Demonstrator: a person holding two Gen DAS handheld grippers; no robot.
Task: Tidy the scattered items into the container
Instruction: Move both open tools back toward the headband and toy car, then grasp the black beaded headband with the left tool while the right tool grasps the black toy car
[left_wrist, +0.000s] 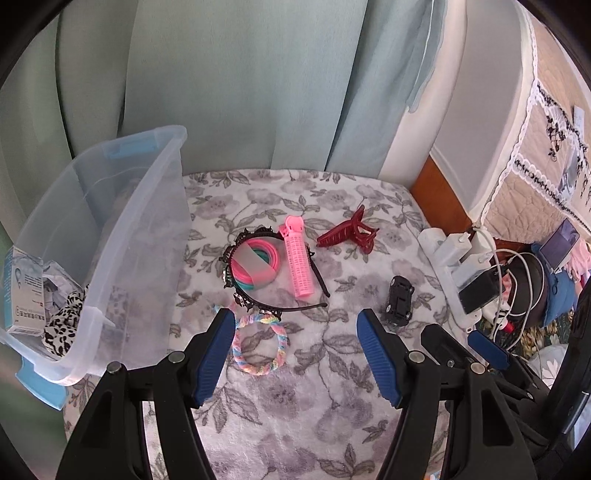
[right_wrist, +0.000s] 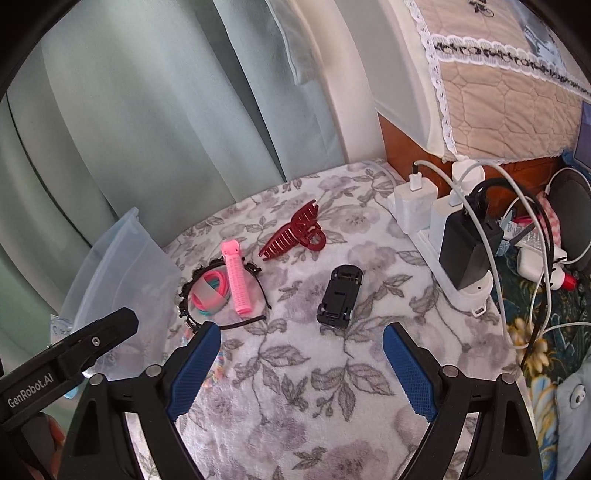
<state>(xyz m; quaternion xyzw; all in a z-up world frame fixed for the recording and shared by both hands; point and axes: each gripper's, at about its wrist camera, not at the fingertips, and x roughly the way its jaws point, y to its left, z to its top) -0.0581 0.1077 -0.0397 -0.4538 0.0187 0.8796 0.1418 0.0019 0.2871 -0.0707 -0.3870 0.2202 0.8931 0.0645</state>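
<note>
A clear plastic container (left_wrist: 122, 221) stands on the left of the floral blanket, with a small box and a leopard-print scrunchie inside. Scattered on the blanket lie a pink hair roller (left_wrist: 297, 258), a dark red claw clip (left_wrist: 349, 232), a black headband (left_wrist: 236, 291) around pink and teal hair ties (left_wrist: 255, 264), a pastel braided hair tie (left_wrist: 258, 343) and a black toy car (left_wrist: 399, 301). My left gripper (left_wrist: 293, 325) hangs open above the pastel tie, touching nothing. My right gripper (right_wrist: 301, 332) is open just short of the toy car (right_wrist: 340, 299), empty.
A white power strip (right_wrist: 454, 251) loaded with chargers and cables runs along the blanket's right edge. Green curtains hang behind, and a quilted cover drapes at the back right. The left gripper's finger (right_wrist: 110, 328) shows beside the container (right_wrist: 122, 266).
</note>
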